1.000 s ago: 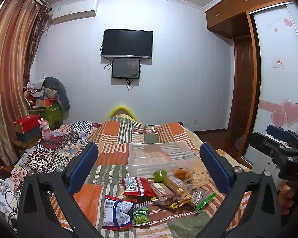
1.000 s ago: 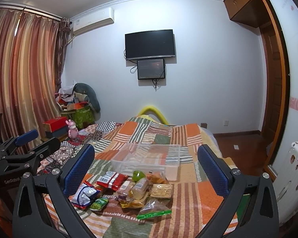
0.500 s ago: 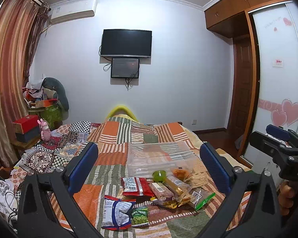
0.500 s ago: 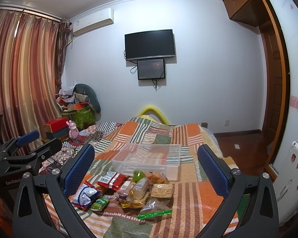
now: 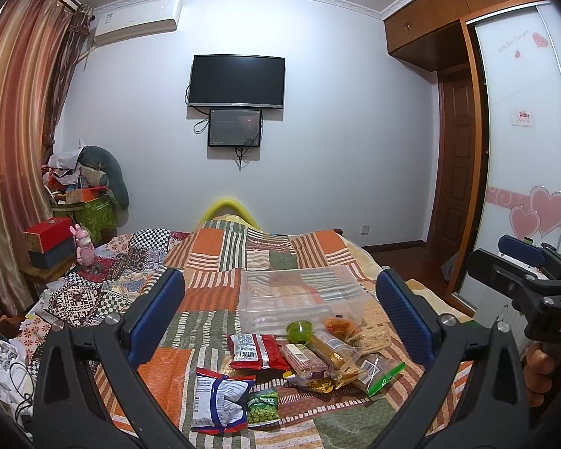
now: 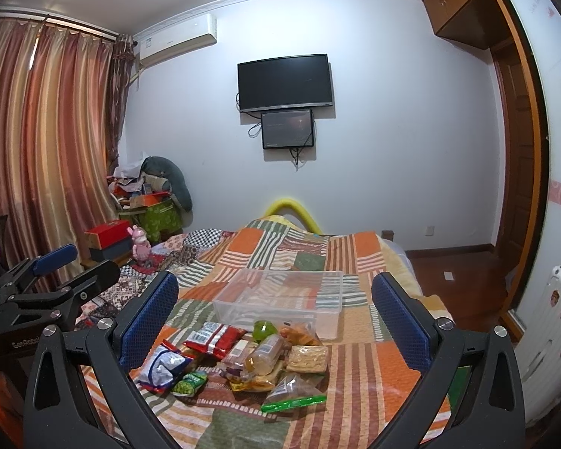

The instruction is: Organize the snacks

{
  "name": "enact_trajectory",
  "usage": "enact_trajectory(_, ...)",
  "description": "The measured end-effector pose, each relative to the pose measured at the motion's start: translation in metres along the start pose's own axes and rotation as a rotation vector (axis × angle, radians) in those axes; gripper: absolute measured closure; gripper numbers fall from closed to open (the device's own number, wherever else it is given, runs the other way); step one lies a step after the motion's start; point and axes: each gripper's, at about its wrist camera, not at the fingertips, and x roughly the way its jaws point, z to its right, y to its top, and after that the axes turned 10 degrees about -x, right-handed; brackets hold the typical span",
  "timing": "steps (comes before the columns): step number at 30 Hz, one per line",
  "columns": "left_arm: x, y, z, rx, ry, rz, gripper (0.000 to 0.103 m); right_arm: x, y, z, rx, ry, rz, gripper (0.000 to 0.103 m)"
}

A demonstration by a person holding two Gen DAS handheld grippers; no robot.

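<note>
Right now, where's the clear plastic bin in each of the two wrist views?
Left wrist: the clear plastic bin sits just right of centre on the quilt, behind the snack pile.
Right wrist: the bin sits at centre, behind the pile.
Shared landmark: the green cup at the bin's near edge.

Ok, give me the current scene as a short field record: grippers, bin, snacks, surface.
left hand-held gripper: open, holds nothing
right hand-held gripper: open, holds nothing
clear plastic bin: on the bed, looks empty, behind the snacks
snack pile: loose on the quilt, none in the bin
nearest packs: blue-and-white bag, small green pea pack
surface: patchwork quilt
progress: sorting not yet begun
</note>
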Motion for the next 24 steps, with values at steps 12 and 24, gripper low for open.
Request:
enact_trajectory(12,0.010,-0.003,-0.010,-0.009,0.005,-0.030,0.013,0.013,-0.006,0.001,-0.008,0.016,-0.042,0.009)
enact_trajectory(24,0.053,-0.019,-0.045,0.030,0.070,-0.168,0.035,0.049,-0.033,0.016,0.011,0.045,-0.194,0.038)
